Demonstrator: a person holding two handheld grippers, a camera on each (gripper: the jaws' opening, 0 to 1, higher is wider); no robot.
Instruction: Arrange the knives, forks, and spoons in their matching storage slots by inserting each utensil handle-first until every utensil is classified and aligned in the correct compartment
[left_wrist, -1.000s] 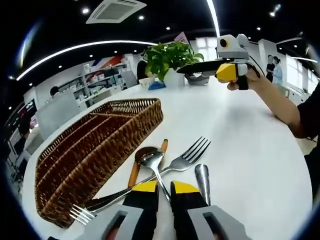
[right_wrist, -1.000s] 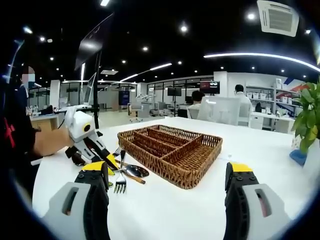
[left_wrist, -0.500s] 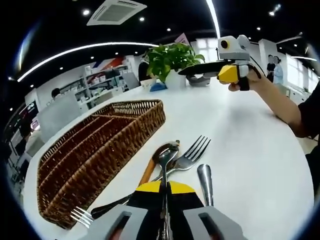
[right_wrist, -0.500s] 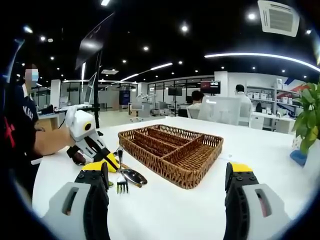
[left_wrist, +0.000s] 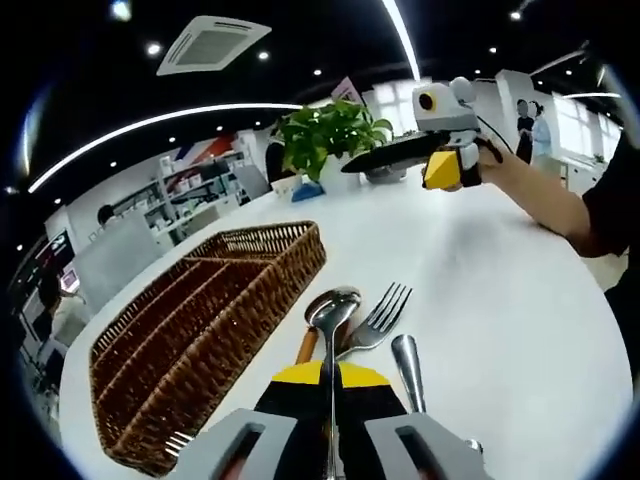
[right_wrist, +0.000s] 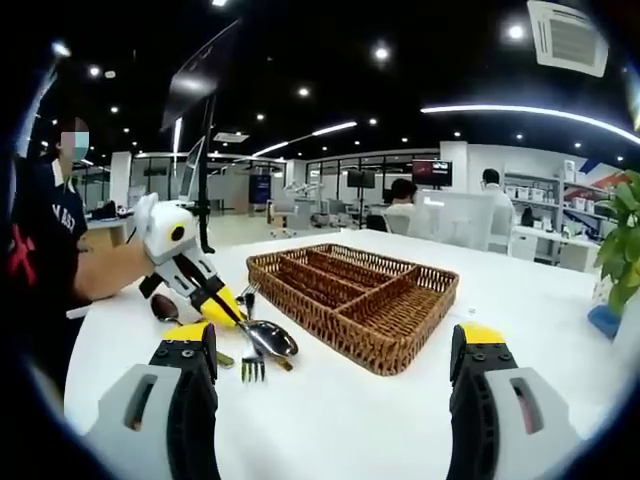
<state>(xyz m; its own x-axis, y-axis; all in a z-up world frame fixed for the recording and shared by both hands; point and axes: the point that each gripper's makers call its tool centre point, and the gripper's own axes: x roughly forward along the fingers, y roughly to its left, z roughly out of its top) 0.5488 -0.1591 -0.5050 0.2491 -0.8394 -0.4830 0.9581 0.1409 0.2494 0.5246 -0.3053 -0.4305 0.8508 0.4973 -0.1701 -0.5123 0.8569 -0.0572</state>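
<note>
Between my left gripper's yellow-tipped jaws sits a steel spoon, clamped by its thin handle with the bowl pointing forward. In the right gripper view that same gripper holds the spoon slightly off the table. Gripping the stem leaves the bowl clear, though handle-first insertion will, I judge, need a turn or a regrip.

Just under the spoon: a wooden-handled utensil, a steel fork with tines pointing away, and another polished handle beside my jaw. A second fork's tines poke out against the basket's near corner.

Wicker basket stands just left of the pile: brown, coarse weave, long parallel slots, nothing visible inside. Table is smooth, white, glossy.

My right gripper hangs wide open over bare table, holding nothing, facing the basket, probably waiting its turn. Potted plant at the far edge.
</note>
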